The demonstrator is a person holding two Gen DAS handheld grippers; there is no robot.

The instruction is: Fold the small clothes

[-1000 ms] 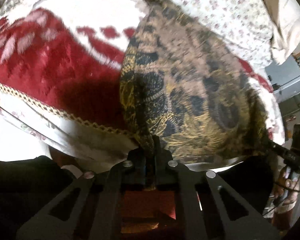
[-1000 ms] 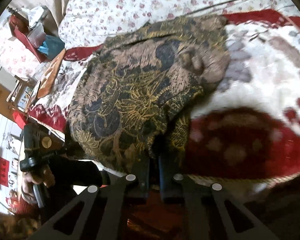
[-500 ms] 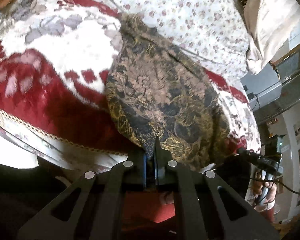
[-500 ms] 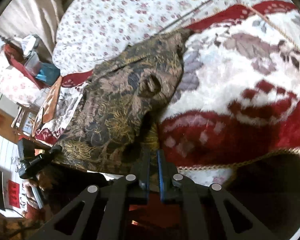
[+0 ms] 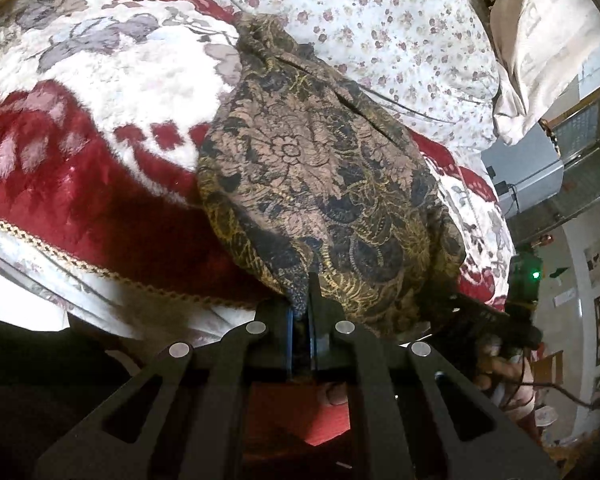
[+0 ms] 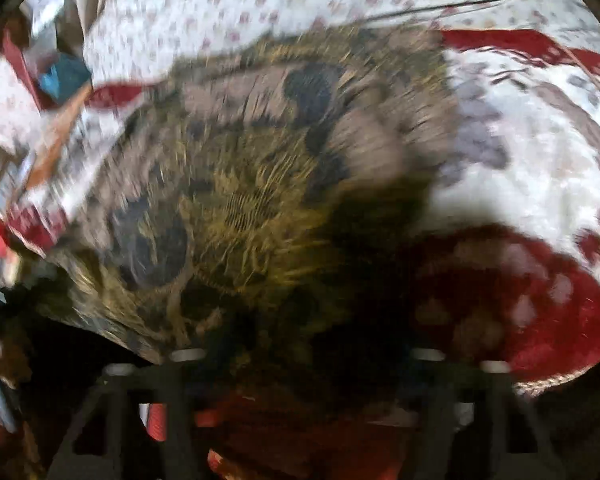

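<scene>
My left hand-held gripper [image 5: 309, 312] stays clenched on the near hem of the patterned garment [image 5: 320, 184] lying mid-frame on the bed [image 5: 80, 184], so I should lift evenly with the blurred right hand-held gripper [image 6: 300, 356], whose grip I cannot tell.

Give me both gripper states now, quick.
Left gripper: closed on the patterned cloth's edge.
Right gripper: too blurred to tell.

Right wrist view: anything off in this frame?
Yes: the whole view is motion-blurred, so the right gripper's fingers are lost in dark smear and its grip on the patterned garment can't be judged. The garment itself looks intact, bunched on the red-and-white blanket.
</scene>
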